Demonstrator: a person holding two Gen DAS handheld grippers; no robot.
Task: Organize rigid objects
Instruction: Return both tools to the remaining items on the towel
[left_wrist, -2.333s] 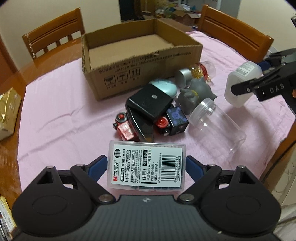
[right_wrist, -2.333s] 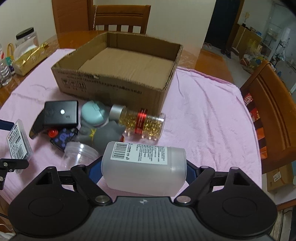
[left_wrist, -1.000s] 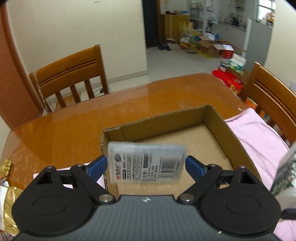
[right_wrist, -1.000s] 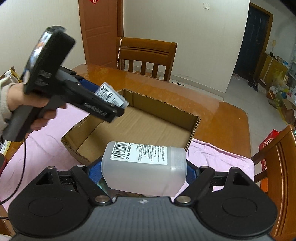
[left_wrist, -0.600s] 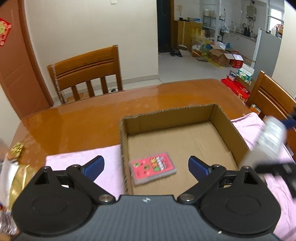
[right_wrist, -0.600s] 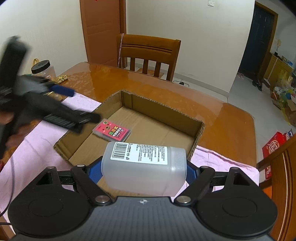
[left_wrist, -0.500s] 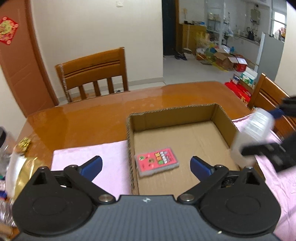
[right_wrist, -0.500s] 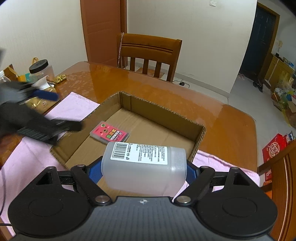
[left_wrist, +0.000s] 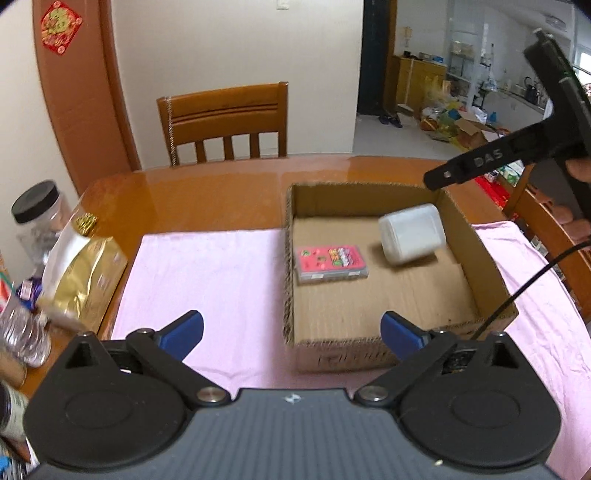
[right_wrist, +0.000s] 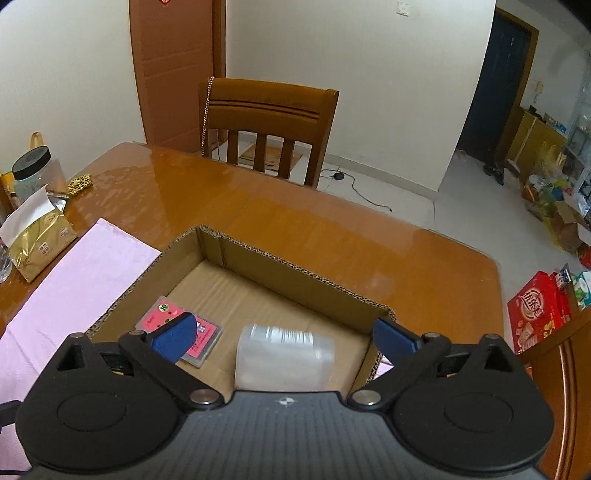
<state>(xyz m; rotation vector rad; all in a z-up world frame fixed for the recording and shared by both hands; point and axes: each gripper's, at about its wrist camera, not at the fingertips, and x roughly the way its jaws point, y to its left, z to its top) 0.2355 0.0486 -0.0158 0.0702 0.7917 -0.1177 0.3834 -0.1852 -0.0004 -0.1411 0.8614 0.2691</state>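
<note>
- The right gripper (right_wrist: 282, 334) hangs over the near right part of the box (left_wrist: 458, 221), its blue pads spread wide with nothing between them.
- Below it the white bottle (left_wrist: 412, 233) is inside the box walls on its side, blurred in both views; I cannot tell whether it is falling or already lying on the cardboard floor.
- The left gripper (left_wrist: 291, 328) is also spread and empty, held back over the pink cloth (left_wrist: 207, 266) at the box's near left corner.
- The pink case (left_wrist: 331, 264) lies flat on the box floor by the left wall, just beside the bottle and not touching it.
- By my reading, this is the drop-off step: two items are in the box and both tools are free.
- Neither view shows any items left to sort, so how far along the job is I can't say.
- The next move would be to lift both grippers clear of the box rim, swing them back to whatever remains on the cloth, and line up spread pads on either side of the next piece.
- On the bare wooden table (right_wrist: 295, 221) to the left sit a gold bag (left_wrist: 88, 273) and a jar (left_wrist: 37, 214), well apart from the box.
</note>
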